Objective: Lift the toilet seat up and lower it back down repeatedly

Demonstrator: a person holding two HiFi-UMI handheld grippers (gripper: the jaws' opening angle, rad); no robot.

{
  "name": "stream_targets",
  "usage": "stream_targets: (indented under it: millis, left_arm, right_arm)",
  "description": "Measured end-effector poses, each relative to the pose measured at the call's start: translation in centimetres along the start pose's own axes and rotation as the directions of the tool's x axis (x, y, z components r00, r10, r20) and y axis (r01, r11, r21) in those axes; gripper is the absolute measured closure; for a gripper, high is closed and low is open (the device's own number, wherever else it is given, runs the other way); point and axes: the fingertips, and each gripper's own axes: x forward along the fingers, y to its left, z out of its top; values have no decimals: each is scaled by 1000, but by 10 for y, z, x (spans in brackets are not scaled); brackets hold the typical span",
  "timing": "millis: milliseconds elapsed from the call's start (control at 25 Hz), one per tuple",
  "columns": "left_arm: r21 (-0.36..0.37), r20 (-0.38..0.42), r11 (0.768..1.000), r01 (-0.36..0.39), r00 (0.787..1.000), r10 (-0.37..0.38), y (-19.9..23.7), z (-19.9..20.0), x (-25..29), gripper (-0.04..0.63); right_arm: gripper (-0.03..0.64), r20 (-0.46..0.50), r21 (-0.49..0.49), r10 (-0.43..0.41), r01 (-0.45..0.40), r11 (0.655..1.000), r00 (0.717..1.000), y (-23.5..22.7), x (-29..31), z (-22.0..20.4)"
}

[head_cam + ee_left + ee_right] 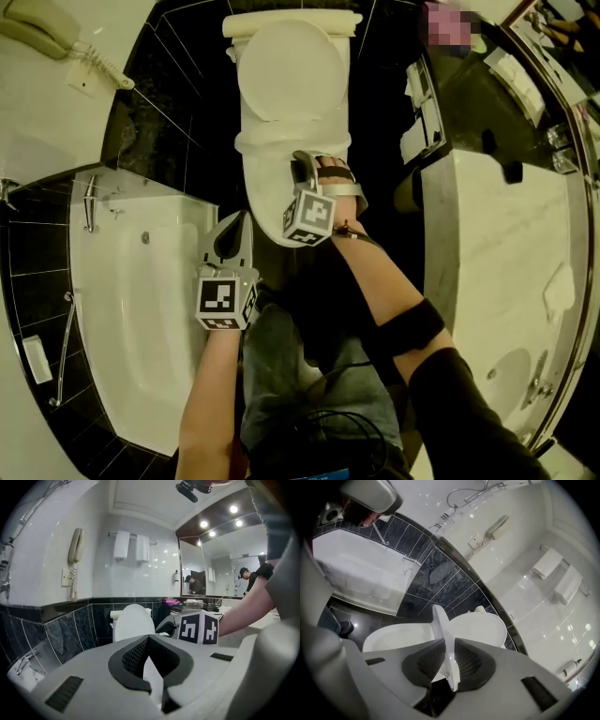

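- Right gripper view: the right claw (447, 645) is closed on the thin front edge of the toilet seat (439, 620). The seat stands partway up, between the bowl (393, 637) and the raised lid (480, 627).
- The left claw (148, 638) hangs off the bowl's front-left edge, its tips together and holding nothing.
- By my reading, one swing of the seat is mid-travel. I cannot tell whether it is going up or down, and more lifts and lowerings likely remain.

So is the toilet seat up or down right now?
Half up: the right gripper is shut on the seat, which stands edge-on between the bowl and the raised lid.
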Motion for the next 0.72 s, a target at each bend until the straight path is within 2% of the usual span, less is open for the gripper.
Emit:
stream_targets:
  millis: [160, 400, 720]
  left_arm:
    - [-25, -5, 1000, 10, 1000, -10, -6, -33, -2, 607]
    - [-58, -7, 998, 1, 1000, -2, 15, -98, 7, 607]
    - [-70, -11, 998, -6, 1000, 6, 15, -166, -6, 607]
  right_arm:
    - [535, 16, -10, -3, 4, 1000, 1000, 37, -11, -7]
    - [531, 42, -14, -40, 40, 999, 998, 84, -14, -20]
    - [529, 42, -9, -90, 91, 996, 995, 146, -16, -39]
